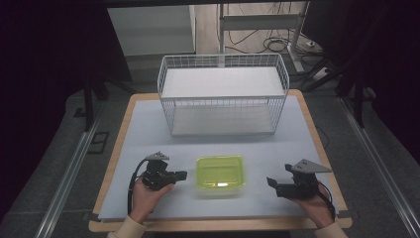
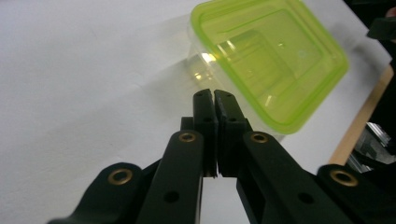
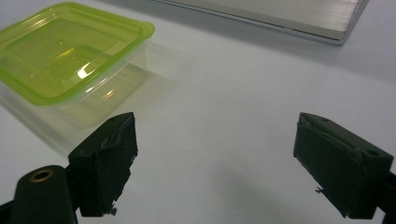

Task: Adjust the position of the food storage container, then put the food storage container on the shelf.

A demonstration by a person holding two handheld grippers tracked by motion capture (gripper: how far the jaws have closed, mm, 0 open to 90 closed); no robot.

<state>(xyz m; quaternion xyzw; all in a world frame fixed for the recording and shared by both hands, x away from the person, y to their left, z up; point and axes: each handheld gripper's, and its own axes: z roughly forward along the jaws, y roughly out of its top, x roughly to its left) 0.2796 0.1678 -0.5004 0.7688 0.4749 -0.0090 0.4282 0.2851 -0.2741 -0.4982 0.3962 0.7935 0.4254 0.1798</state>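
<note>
One lidded green container (image 1: 220, 175) and one white wire basket (image 1: 223, 94) are seen, nothing visible inside either. The left gripper (image 1: 182, 175) is held closed; the right gripper (image 1: 272, 182) is spread apart.

High view: tabletop (image 1: 148, 129) evenly lit from overhead, surroundings dark, image soft. Gripper views: glare spots on green lid (image 3: 70, 46), beyond fingertips (image 2: 205, 100); faint shadow beside container; near fingers (image 3: 107, 163) blurred, out of focus; bright white surface washed out.

Box (image 3: 70, 56): its left side is cut off in the right gripper view.
Basket (image 3: 280, 14): just a bottom corner shows there.
Sleeves (image 1: 130, 229): cut off at the bottom.
</note>
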